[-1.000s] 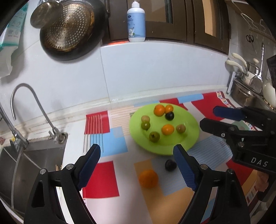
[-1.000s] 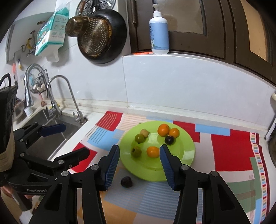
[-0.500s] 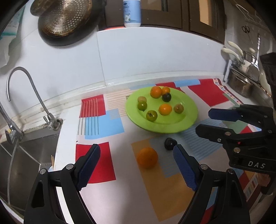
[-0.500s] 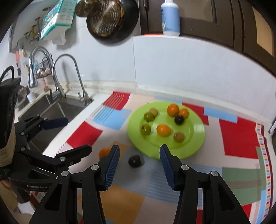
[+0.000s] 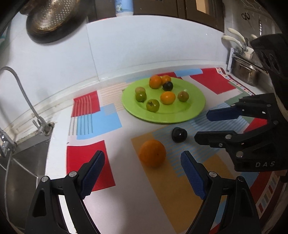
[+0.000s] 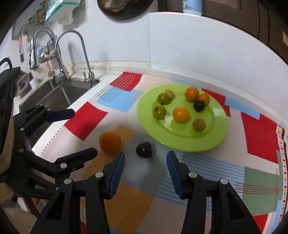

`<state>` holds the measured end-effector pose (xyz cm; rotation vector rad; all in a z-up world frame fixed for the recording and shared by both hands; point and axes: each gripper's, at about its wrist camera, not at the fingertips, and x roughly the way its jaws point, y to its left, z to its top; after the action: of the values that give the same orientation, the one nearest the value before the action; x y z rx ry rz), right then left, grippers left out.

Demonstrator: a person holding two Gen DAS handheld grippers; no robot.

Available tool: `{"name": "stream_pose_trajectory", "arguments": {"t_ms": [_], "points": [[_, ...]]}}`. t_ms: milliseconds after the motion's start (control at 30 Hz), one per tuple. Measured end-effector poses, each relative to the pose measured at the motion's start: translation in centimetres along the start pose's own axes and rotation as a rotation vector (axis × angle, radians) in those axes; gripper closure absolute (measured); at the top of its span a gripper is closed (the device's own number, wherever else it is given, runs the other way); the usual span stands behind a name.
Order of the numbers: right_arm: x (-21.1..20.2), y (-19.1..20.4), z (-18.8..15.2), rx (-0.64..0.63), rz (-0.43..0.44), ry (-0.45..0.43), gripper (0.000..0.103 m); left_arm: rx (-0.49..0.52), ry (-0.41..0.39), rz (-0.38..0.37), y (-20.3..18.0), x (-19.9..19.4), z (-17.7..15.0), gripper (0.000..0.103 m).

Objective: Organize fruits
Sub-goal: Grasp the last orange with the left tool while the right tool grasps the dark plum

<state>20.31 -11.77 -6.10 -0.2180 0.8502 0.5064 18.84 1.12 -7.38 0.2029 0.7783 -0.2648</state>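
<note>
A green plate (image 5: 190, 111) (image 6: 212, 136) holds several small orange, green, brown and dark fruits. On the mat in front of it lie an orange (image 5: 152, 153) (image 6: 110, 142) and a dark plum (image 5: 179, 134) (image 6: 144, 149). My left gripper (image 5: 144, 173) is open and empty, just short of the orange. My right gripper (image 6: 145, 171) is open and empty, just short of the plum. It also shows in the left wrist view (image 5: 203, 126), to the right of the plum.
A colourful patchwork mat (image 5: 180, 189) covers the counter. A sink (image 6: 54, 97) with taps (image 6: 84, 52) lies to the left. A pot (image 5: 243, 70) stands at the far right. A pan (image 5: 52, 19) and a bottle (image 5: 124, 7) are by the back wall.
Both grippers have tilted down and moved closer to the counter, so the orange and the plum now lie just ahead of the open fingers. Nothing was taken hold of.
</note>
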Motion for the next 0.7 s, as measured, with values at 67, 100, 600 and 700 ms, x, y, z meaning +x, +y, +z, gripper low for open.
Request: {"name": "stream_pose_trajectory", "arguments": {"t_ms": [67, 100, 600, 700], "points": [[0.8, -0.2, -0.1, -0.002, 0.009, 0.018, 0.054, 0.004, 0.013, -0.006, 0.0, 0.7, -0.1, 0.017], [1.1, -0.3, -0.1, -0.005, 0.01, 0.024, 0.054, 0.004, 0.019, -0.007, -0.1, 1.0, -0.2, 0.017], [4.7, -0.8, 0.1, -0.023, 0.064, 0.074, 0.056, 0.003, 0.08, -0.051, 0.3, 3.9, -0.1, 0.038], [5.2, -0.8, 0.2, -0.028, 0.072, 0.08, 0.059, 0.002, 0.083, -0.062, 0.2, 4.1, 0.0, 0.041]]}}
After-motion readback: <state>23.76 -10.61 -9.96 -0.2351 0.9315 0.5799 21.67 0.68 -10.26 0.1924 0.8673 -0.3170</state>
